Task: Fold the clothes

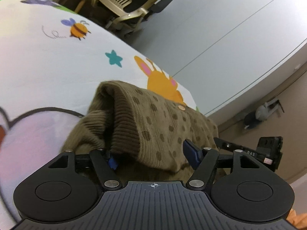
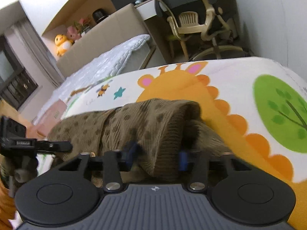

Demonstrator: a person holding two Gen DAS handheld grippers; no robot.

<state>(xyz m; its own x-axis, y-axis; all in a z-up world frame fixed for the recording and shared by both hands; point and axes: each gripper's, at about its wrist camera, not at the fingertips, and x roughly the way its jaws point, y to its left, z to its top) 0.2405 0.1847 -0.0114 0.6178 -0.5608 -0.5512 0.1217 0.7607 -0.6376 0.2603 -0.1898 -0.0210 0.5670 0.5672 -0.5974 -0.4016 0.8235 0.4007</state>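
An olive-brown knit sweater with darker dots lies on a cartoon-print bed sheet, its ribbed hem turned over onto itself. My left gripper is open, its blue pads wide apart with the ribbed hem bulging between them. In the right wrist view the same sweater runs leftward across the sheet. My right gripper stands about half spread, with a thick roll of the hem filling the gap and its fingers blurred. Each gripper shows at the edge of the other's view: the right gripper and the left gripper.
An office chair stands beyond the far edge of the bed. A grey quilt lies further up the bed, and plush toys sit on a ledge. Orange fabric shows at the lower left. A grey wall lies beyond the bed.
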